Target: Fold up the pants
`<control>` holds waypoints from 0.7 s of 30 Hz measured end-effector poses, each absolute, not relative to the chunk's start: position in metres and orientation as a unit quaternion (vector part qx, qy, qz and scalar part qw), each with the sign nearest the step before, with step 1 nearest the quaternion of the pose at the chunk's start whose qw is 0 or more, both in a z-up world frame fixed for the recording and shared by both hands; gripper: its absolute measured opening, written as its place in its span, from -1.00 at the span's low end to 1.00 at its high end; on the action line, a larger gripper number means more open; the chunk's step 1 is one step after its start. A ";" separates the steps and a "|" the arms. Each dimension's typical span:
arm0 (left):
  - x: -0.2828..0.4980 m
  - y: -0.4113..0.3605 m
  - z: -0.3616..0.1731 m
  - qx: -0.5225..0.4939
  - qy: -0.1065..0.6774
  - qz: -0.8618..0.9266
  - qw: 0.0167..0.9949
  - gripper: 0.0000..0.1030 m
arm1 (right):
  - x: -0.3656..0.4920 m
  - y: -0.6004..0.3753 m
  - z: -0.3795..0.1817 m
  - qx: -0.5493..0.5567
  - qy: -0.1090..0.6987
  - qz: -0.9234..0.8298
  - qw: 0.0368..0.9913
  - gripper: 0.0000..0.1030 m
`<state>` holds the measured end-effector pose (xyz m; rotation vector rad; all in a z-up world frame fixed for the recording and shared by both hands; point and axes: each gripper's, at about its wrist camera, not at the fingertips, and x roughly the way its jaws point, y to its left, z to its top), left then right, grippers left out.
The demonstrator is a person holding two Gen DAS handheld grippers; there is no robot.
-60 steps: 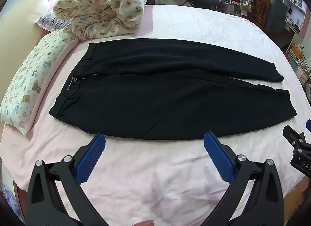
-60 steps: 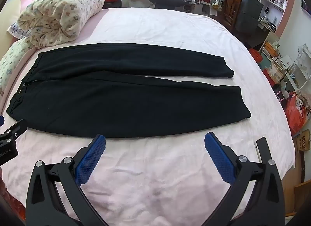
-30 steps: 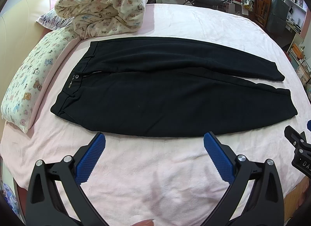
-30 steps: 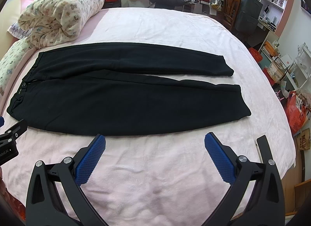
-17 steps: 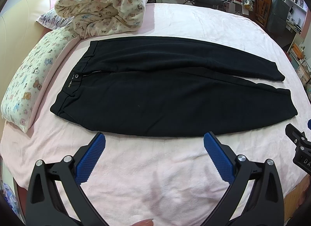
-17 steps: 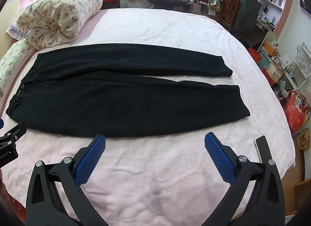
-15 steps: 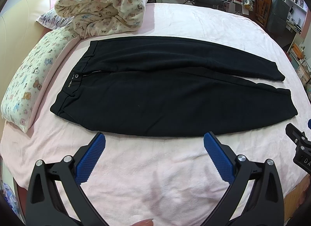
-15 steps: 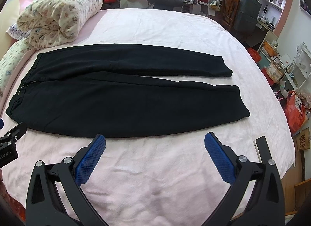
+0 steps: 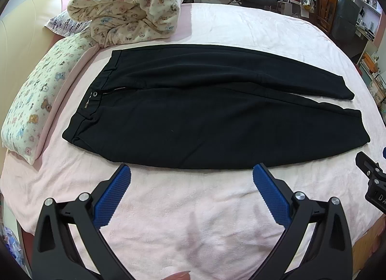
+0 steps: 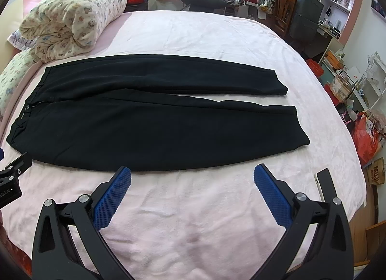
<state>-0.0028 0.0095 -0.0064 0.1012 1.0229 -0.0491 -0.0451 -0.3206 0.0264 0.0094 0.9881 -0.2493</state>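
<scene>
Black pants lie flat on the pink bed sheet, waistband at the left, both legs side by side reaching right. They also show in the right wrist view. My left gripper is open and empty, hovering just in front of the pants' near edge. My right gripper is open and empty, also just in front of the near edge, toward the leg ends. Part of the right gripper's body shows at the left wrist view's right edge.
A rolled bear-print quilt and a long pillow lie at the bed's left head end. A phone lies near the bed's right edge. Chairs, shelves and bags crowd the floor beyond the bed.
Both grippers stay open with only slight drift of the views; the pants have not moved.
</scene>
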 end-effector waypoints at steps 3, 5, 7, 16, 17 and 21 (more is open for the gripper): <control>-0.003 0.010 -0.007 0.049 0.490 -0.023 0.870 0.97 | -0.045 -0.320 0.026 0.004 0.473 -0.120 0.873 0.97; -0.003 0.010 -0.007 0.049 0.490 -0.022 0.870 0.97 | -0.045 -0.320 0.026 0.004 0.473 -0.120 0.873 0.97; -0.003 0.010 -0.007 0.050 0.490 -0.022 0.870 0.97 | -0.045 -0.320 0.026 0.004 0.473 -0.120 0.873 0.97; -0.001 0.011 -0.007 0.050 0.490 -0.021 0.870 0.97 | -0.045 -0.321 0.025 0.003 0.471 -0.119 0.874 0.97; -0.001 0.011 -0.007 0.050 0.490 -0.021 0.870 0.97 | -0.044 -0.321 0.025 0.003 0.472 -0.119 0.874 0.97; -0.001 0.012 -0.007 0.051 0.491 -0.021 0.870 0.97 | -0.044 -0.320 0.025 0.003 0.472 -0.119 0.873 0.97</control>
